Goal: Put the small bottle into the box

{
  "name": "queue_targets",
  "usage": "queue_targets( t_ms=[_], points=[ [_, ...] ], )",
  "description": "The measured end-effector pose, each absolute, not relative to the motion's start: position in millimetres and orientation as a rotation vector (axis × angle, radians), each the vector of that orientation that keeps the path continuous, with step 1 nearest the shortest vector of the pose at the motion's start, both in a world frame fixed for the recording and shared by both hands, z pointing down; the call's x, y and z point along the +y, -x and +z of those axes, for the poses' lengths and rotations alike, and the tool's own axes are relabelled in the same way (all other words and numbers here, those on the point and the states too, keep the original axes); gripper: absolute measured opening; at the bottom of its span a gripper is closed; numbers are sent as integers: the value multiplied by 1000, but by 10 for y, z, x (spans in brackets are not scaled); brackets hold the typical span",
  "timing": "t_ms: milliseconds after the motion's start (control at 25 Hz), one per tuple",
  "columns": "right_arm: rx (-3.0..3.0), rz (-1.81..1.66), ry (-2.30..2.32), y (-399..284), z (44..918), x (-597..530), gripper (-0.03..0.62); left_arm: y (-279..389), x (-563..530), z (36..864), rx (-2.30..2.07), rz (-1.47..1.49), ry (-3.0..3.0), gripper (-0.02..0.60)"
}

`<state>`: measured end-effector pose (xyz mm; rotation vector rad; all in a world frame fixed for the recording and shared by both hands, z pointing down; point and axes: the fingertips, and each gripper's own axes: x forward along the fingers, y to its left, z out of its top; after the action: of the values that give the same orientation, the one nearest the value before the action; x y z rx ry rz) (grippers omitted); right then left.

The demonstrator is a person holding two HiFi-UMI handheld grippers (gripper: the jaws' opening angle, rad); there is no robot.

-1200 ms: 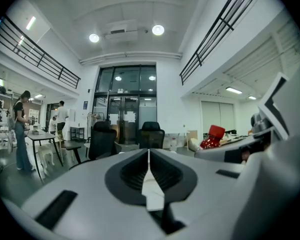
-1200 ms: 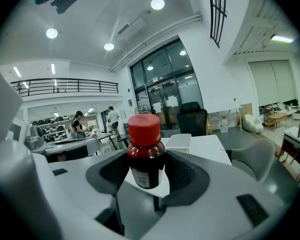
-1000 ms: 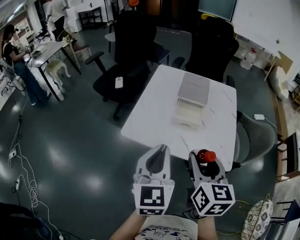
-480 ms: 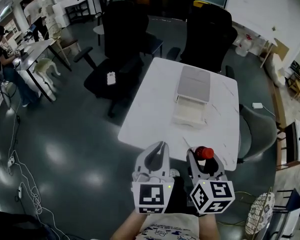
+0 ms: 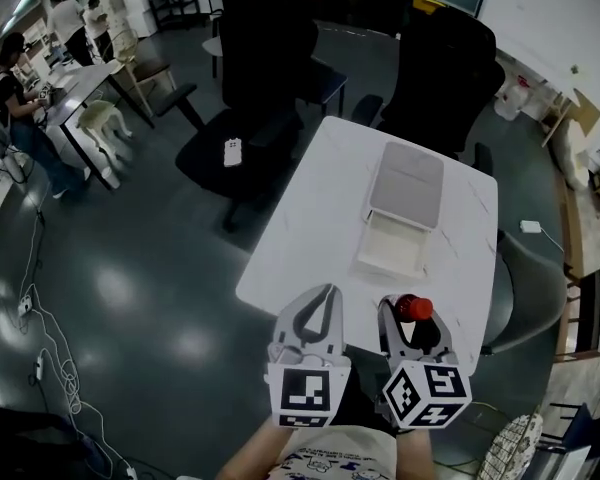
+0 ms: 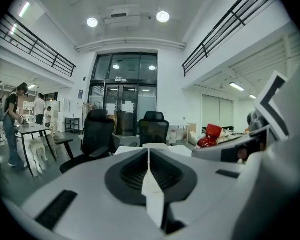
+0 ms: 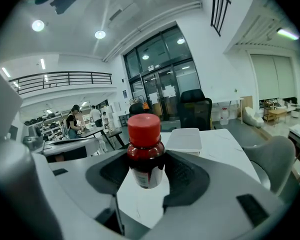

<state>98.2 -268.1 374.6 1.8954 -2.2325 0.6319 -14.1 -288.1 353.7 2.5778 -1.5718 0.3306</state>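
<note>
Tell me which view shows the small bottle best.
The right gripper view: the small bottle fills the centre, cap to label, clamped in the right hand-held gripper. The head view catches only its red top from above; the left gripper view shows it small, at the right.

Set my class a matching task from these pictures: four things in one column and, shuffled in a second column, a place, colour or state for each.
Column A
1. small bottle
2. box
3. left tongs
4. cap of the bottle

Column B
a. shut, with nothing between them
b. lying open on the white table
c. red
d. held upright in the right tongs

Pairs: 1-d, 2-b, 3-a, 4-c
</note>
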Motion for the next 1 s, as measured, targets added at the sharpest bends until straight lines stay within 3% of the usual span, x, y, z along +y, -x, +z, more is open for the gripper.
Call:
queue_targets(
  t_ms=[1000],
  points=[
    [-2079,830,-1845,-1699,4495,-4179,230,-530,-4366,4189,-1452,514,-2491,20]
  ],
)
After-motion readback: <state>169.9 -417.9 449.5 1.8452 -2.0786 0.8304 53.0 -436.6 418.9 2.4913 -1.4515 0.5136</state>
